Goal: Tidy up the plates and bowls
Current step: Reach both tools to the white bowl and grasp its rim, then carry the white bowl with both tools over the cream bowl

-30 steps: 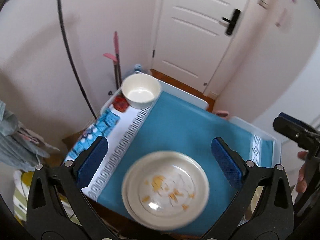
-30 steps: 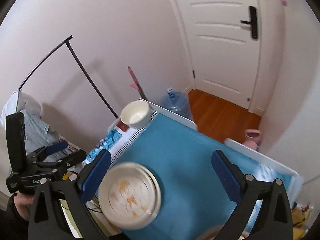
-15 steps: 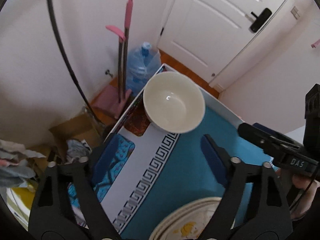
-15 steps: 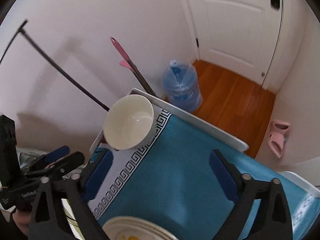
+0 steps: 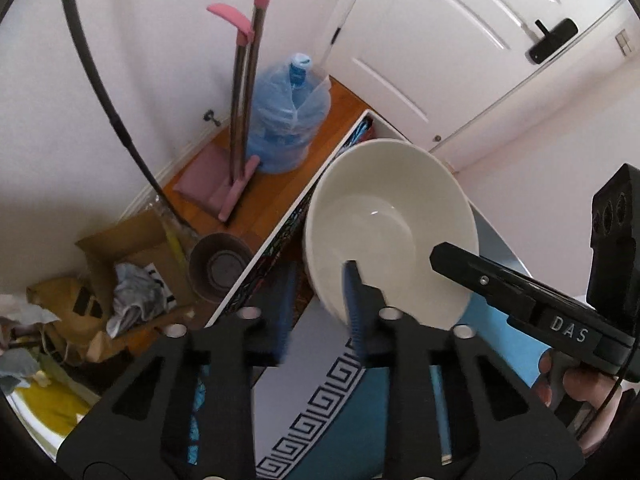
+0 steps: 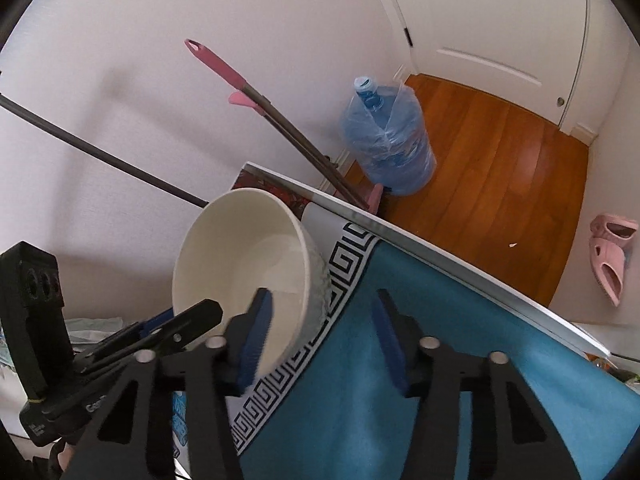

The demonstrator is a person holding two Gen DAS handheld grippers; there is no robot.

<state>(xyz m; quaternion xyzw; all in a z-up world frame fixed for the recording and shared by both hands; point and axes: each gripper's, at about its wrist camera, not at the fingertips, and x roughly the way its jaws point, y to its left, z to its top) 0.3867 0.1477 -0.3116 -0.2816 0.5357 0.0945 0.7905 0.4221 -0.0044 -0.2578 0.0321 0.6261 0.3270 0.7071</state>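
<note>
Your left hand-held gripper (image 5: 318, 304) is closing, its fingers straddling the near rim of the bowl (image 5: 390, 228) at the bench (image 6: 440, 380) corner; your right hand-held gripper (image 6: 320, 334) closes astride its right wall. This looks like the grasp step; next, lift level.

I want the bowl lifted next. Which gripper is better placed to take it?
Probably left. The left gripper is closing with the bowl rim between its jaws, nearly pinched; the right gripper also straddles the rim, closing, but gapes wider.
</note>
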